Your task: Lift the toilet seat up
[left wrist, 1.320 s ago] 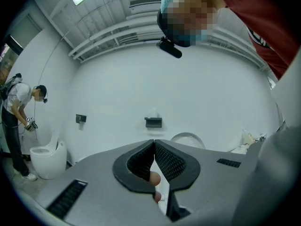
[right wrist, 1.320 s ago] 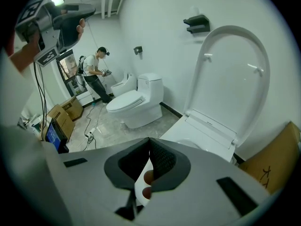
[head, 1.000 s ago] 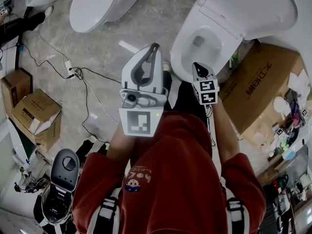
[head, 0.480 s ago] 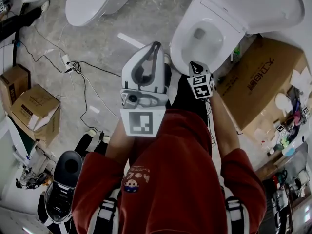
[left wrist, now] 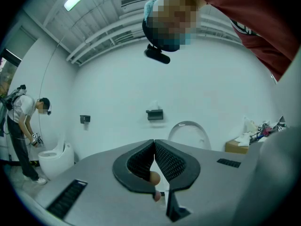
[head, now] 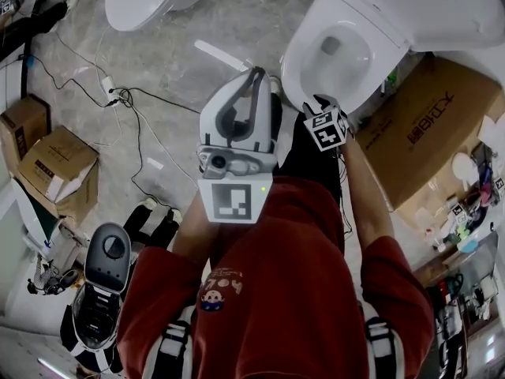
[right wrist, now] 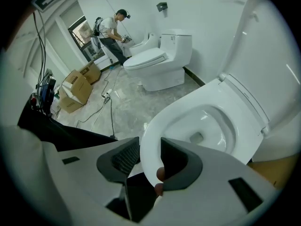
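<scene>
In the head view the toilet seat [head: 298, 69] sat in the upper right of the frame, lying flat on its bowl, with the lid [head: 426, 6] tipped up behind it. The right gripper [head: 318, 103] pointed steeply down at the front edge of that seat. In the right gripper view its jaws stood partly apart, having just been opening, and the seat's white front rim [right wrist: 169, 121] ran between the right gripper's [right wrist: 149, 143] two pads without being pinched. The left gripper [head: 254, 74] was in the middle of the head view, over the grey floor [head: 237, 22] and well to the left of the bowl. In the left gripper view the left gripper's [left wrist: 154, 142] jaws met at the tips with nothing between them, facing a white wall. A cardboard box [head: 426, 140] stood at the right beside the toilet, black cables [head: 126, 117] trailed across the floor on the left, and another person [right wrist: 110, 29] bent over a far toilet at the upper left of the right gripper view
</scene>
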`<state>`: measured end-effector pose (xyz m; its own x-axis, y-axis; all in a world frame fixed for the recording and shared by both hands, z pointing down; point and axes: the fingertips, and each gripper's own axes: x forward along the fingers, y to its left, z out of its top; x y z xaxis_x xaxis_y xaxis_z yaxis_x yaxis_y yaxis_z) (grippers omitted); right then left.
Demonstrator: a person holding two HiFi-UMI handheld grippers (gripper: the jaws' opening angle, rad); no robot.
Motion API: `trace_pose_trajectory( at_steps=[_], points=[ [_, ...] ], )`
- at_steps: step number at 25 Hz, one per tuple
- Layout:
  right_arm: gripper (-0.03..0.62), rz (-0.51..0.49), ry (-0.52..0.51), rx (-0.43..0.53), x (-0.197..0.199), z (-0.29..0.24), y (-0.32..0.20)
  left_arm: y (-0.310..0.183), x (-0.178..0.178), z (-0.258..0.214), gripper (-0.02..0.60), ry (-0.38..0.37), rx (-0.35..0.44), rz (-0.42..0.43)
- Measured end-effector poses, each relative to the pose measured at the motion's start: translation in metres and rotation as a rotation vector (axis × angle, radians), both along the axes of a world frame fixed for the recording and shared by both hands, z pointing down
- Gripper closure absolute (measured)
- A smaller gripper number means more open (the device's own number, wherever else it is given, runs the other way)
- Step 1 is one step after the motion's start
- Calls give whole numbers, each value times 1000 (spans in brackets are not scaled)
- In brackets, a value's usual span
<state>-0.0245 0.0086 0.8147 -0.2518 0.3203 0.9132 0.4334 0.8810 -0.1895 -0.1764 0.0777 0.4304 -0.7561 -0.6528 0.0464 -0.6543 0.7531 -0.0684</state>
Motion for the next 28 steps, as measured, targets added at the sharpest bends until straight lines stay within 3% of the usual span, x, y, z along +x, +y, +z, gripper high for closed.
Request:
trace_pose_trajectory(
  at_steps=[7,19,28],
  points=[
    [432,-102,64,-5,7,29,6,2,-3,15,563,17,-10,-26],
    [409,-189,159,-21,17,70,20,1,-7,36,563,16,-43,-56],
    [375,-253,204,22,31,104,21,7,-1,54,563,31,-62,-68]
  ],
)
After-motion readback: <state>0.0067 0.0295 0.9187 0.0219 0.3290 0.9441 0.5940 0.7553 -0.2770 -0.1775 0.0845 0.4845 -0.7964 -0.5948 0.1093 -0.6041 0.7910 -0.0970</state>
